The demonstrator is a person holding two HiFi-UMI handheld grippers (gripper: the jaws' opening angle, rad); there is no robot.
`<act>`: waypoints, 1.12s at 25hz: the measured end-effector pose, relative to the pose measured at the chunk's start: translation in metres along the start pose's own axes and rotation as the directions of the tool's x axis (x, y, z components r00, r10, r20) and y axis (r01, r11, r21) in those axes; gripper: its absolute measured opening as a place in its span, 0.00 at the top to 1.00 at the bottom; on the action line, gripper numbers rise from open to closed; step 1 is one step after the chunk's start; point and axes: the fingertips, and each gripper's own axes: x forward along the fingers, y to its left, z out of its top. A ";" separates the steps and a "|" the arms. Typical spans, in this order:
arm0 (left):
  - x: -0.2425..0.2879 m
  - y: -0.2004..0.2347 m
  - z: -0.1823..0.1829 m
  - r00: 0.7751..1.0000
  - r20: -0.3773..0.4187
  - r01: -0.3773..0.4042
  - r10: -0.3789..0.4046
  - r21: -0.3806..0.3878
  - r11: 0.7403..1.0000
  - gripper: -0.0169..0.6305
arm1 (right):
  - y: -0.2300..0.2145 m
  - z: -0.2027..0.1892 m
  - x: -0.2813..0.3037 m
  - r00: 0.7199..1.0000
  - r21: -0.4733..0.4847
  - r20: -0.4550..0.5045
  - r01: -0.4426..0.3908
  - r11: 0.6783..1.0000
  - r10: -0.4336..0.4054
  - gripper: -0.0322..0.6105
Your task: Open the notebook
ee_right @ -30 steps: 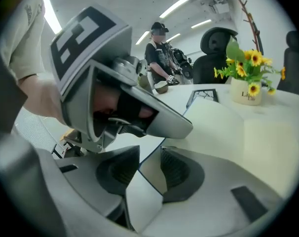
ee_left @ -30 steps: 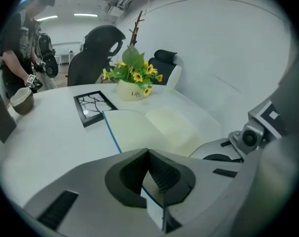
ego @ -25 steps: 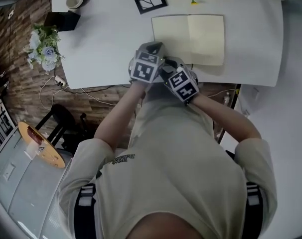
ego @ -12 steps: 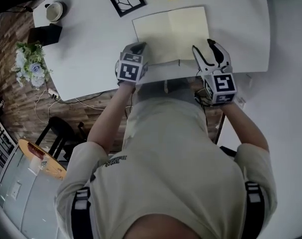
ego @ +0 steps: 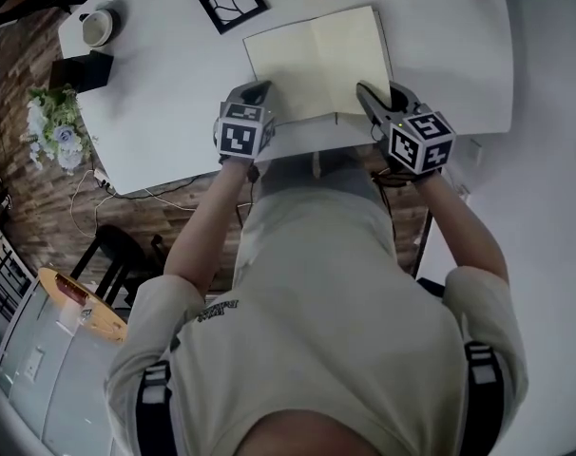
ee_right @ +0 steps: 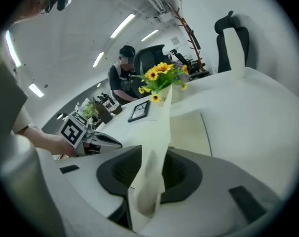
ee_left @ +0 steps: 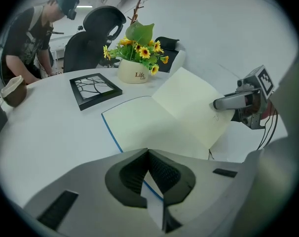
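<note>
Left gripper (ee_left: 148, 153): pressed together on the near left corner of the notebook (ego: 316, 63), pads clamped over a pale sheet and the blue cover edge.
Right gripper (ee_right: 152, 157): pinching a cream page (ee_right: 162, 125) at the near right corner of the notebook, jaws just now closing in on it, the leaf standing up between the pads and curling away ahead.
Just ahead of both jaws: the notebook, lying open on the white table (ego: 164, 93), two cream pages spread flat, spine pointing away from the grippers.
Between the two grippers: the near edge of the notebook, one gripper at each end of it.
Further ahead of the left jaws: a black picture frame (ee_left: 95, 90) lying flat, slightly to the left and apart from the notebook.
Straight beyond the notebook: a white pot of yellow flowers (ee_left: 135, 72), near its far edge.
Far left of the left jaws: a brown cup (ee_left: 12, 90) near the table edge.
Past the table, left of the left jaws: a person (ee_left: 31, 28) bent forward, beside a dark office chair (ee_left: 97, 28).
Right of the right jaws, beyond the table: a white-and-black chair back (ee_right: 232, 43).
</note>
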 end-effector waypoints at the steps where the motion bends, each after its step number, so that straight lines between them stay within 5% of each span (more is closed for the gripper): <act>1: -0.002 -0.001 0.001 1.000 0.006 -0.001 0.001 -0.005 1.000 0.97 | 0.015 0.005 0.001 0.999 -0.032 0.009 -0.035 0.999 0.035 0.78; 3: -0.009 -0.005 0.005 1.000 0.030 0.004 -0.004 -0.021 1.000 0.97 | 0.048 0.010 0.007 0.994 -0.124 -0.002 -0.109 0.986 0.110 0.77; 8: -0.032 -0.013 0.016 0.994 0.110 0.033 -0.024 -0.083 0.996 0.97 | 0.113 -0.015 0.044 0.962 -0.316 -0.163 -0.263 0.911 0.221 0.59; 15: -0.043 -0.019 0.007 0.985 0.170 0.047 -0.025 -0.128 0.991 0.97 | 0.135 -0.060 0.078 0.928 -0.344 -0.299 -0.322 0.882 0.223 0.52; 19: -0.052 -0.011 0.003 0.980 0.198 0.012 0.020 -0.161 0.987 0.97 | 0.126 -0.075 0.090 0.911 -0.265 -0.344 -0.326 0.908 0.227 0.52; 28: -0.018 -0.018 -0.021 0.998 0.065 0.034 -0.026 -0.135 0.990 0.97 | 0.127 -0.075 0.095 0.923 -0.249 -0.295 -0.326 0.912 0.249 0.52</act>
